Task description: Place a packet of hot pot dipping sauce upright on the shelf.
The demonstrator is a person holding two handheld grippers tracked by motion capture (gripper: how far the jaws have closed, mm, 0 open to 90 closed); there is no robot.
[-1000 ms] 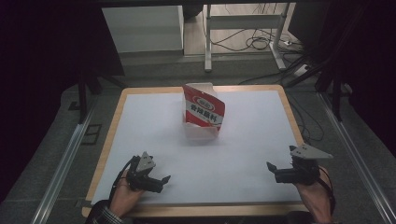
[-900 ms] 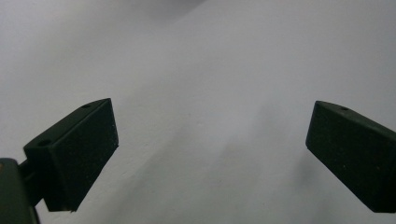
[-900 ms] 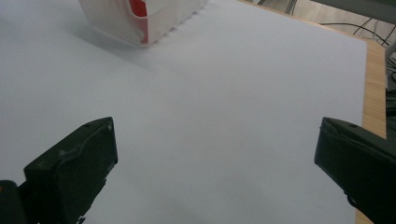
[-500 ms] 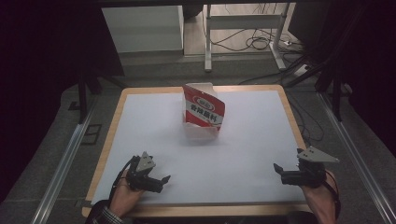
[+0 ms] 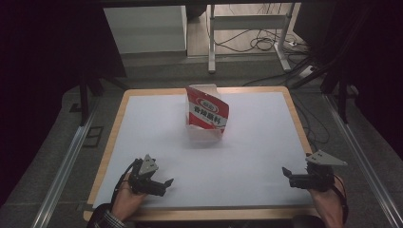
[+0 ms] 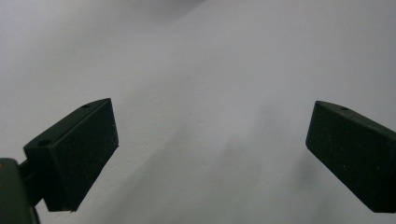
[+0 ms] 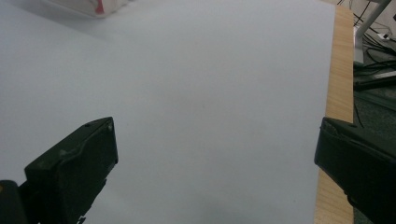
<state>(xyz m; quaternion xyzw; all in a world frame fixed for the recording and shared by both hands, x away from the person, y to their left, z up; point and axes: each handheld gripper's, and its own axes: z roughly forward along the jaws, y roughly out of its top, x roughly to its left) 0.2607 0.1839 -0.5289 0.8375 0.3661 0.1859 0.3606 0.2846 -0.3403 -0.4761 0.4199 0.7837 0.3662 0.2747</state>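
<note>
1. Both handheld two-jaw grippers sit low at the near edge of the white-topped table with a light wooden rim (image 5: 116, 118), one in each of the person's hands.
2. At the near left corner of the white surface in the high view, the left gripper (image 5: 161, 183) points toward the table's middle, and a grey three-cornered plate (image 5: 148, 165) rides on top of it.
3. In the left gripper view the left gripper (image 6: 210, 154) has its two black jaws spread wide apart, with nothing but bare white tabletop between them.
4. At the near right corner in the high view, the right gripper (image 5: 286, 172) points left across the table, and its own grey three-cornered plate (image 5: 325, 158) lies flat above it.
5. In the right gripper view the right gripper (image 7: 215, 168) also stands wide open and empty; its right-hand jaw hangs over the wooden rim while the other is over the white surface.
6. Toward the far middle of the table stands a red-and-white printed paper bag (image 5: 207, 111), upright but leaning a little, its open top toward the far side.
7. The bag is well apart from both grippers and touches neither; it lies roughly midway between them across the table's width.
8. In the right gripper view a small corner of the bag (image 7: 88, 6) peeks in at the upper left edge.
9. Beyond the table, a grey floor with loose black cables (image 5: 266, 42) and a metal stand leg (image 5: 210, 38) is visible.
</note>
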